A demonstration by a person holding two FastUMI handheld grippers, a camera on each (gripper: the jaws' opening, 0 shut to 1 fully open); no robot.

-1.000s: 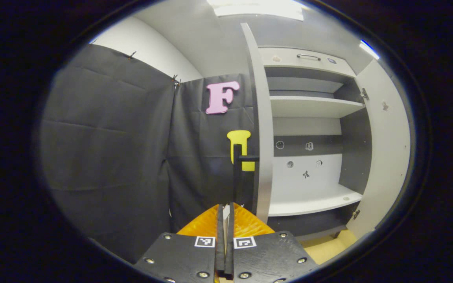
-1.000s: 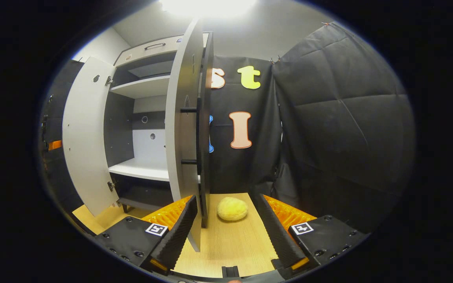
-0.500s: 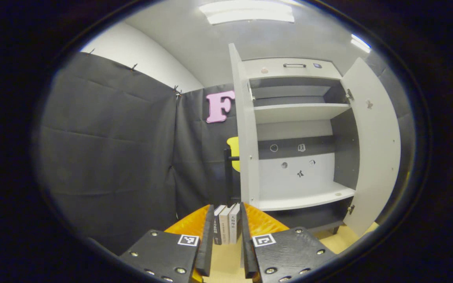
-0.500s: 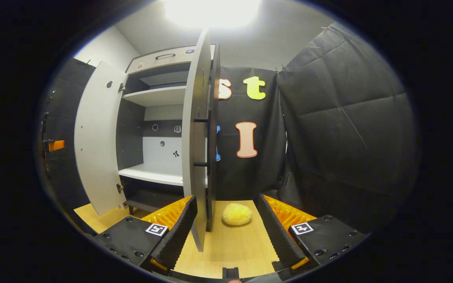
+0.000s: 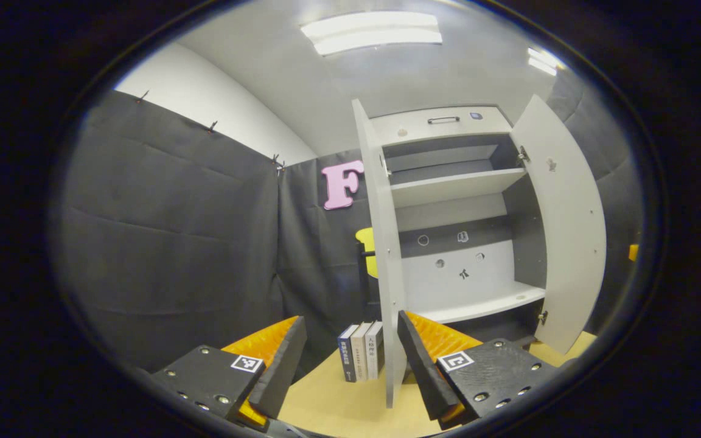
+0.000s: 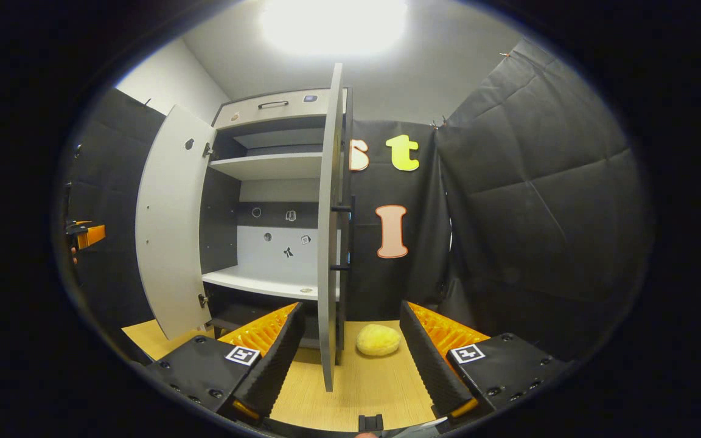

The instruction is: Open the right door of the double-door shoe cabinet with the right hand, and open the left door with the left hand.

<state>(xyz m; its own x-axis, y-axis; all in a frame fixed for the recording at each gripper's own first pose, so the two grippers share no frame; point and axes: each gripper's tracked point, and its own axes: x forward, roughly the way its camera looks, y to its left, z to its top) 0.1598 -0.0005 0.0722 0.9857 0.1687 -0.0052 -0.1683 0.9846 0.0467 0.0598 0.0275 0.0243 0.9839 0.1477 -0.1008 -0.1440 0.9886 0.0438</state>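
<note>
Both doors of the grey double-door shoe cabinet [image 5: 460, 207] stand swung out, shelves exposed. Left gripper [image 5: 350, 365] jaws spread, left door [image 5: 384, 261] edge-on between them, untouched. Right gripper [image 6: 350, 359] jaws spread around right door [image 6: 329, 243] edge, no contact.

Both doors stand wide, so the shoe cabinet [image 6: 277, 182] is open from the front between them. In the left gripper view the left door [image 5: 381, 255] stands edge-on just beside three upright books [image 5: 361, 359]. In the right gripper view the right door [image 6: 329, 243] rises edge-on beside a yellow sponge [image 6: 378, 339] on the bench [image 6: 356, 389].
</note>
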